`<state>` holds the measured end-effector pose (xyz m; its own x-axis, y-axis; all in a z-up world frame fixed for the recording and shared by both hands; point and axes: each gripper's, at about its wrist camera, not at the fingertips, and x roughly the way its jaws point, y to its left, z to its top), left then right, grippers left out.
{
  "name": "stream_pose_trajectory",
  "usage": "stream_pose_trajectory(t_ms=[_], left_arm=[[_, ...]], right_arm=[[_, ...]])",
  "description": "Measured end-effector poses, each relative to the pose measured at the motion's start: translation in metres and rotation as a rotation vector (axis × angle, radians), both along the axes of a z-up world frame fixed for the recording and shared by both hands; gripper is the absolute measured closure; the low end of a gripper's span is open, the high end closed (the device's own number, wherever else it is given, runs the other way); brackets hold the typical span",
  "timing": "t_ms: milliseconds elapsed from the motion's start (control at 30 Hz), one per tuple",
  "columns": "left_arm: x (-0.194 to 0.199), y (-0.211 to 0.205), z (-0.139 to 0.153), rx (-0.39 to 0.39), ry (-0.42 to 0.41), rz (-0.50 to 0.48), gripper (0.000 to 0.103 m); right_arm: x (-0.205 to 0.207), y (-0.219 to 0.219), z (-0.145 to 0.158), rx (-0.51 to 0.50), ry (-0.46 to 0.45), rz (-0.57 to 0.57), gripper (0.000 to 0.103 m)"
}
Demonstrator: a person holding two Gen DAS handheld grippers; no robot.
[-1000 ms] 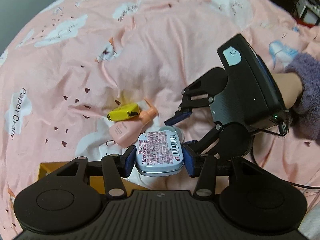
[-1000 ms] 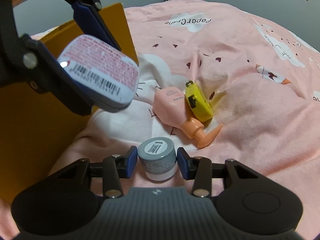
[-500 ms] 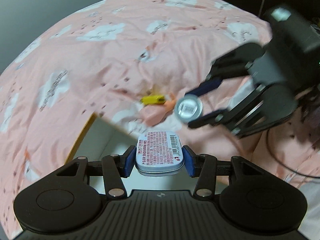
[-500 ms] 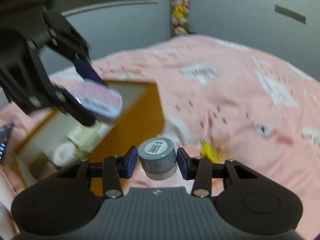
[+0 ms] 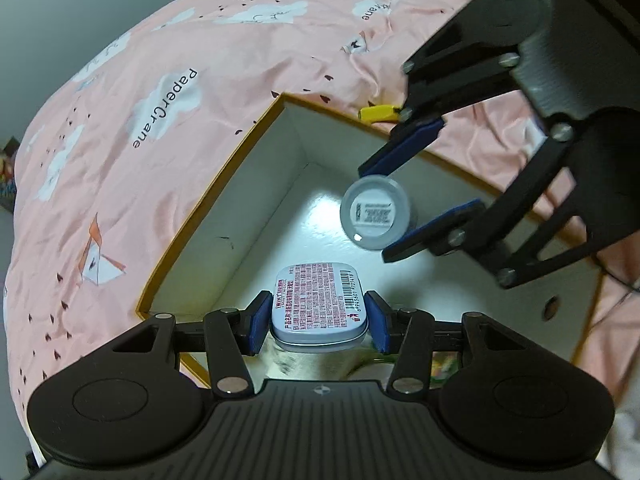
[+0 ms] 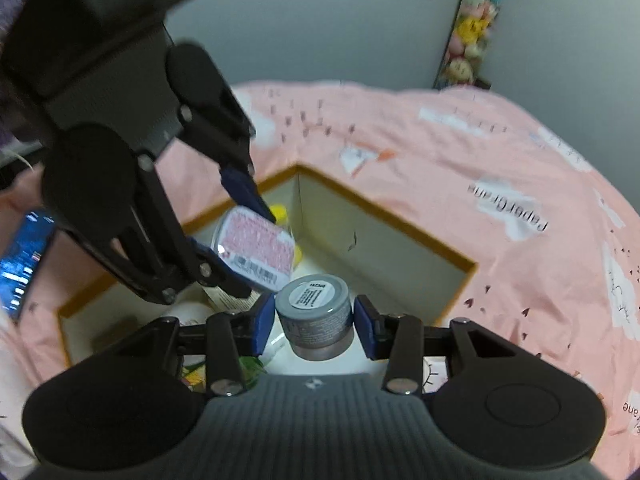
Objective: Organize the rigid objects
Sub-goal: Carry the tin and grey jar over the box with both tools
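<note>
Pink cloud-print bed cover (image 5: 168, 184) under an orange-rimmed box (image 5: 224, 184) and yellow object (image 5: 378, 113).

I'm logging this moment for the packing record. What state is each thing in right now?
Left tongs: shut on the mint tin.
Mint tin: held, lid closed, above the box.
Right tongs: shut on the jar.
Jar: held, capped, above the box.
Box: open, already holding other items.
Yellow tape measure: lying on the bedspread outside the box.

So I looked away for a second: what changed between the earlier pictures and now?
Both grippers swung from the bedspread to above the open box. The left gripper still holds the mint tin, the right gripper the grey jar. Nothing released.
</note>
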<state>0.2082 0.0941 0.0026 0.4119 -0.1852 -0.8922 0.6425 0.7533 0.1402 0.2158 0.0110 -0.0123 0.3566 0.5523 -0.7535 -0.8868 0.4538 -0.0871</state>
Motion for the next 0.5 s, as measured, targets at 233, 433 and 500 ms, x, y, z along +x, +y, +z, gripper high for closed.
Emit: stream_pose_trajectory(t_ms=[233,433,500], left_arm=[[0.02,0.004,-0.034,0.018,0.003,-0.057,0.046],[0.036,-0.002,-0.053,0.029,0.012,-0.099,0.046],[0.041,-0.006,-0.061,0.047,0.029,-0.11,0.046]], right_arm=[[0.018,0.031,-0.029,-0.147,0.057,0.026,0.06],[0.029,0.04,-0.041,-0.21,0.069,0.039,0.06],[0.03,0.042,-0.045,-0.214,0.072,0.05,0.06]])
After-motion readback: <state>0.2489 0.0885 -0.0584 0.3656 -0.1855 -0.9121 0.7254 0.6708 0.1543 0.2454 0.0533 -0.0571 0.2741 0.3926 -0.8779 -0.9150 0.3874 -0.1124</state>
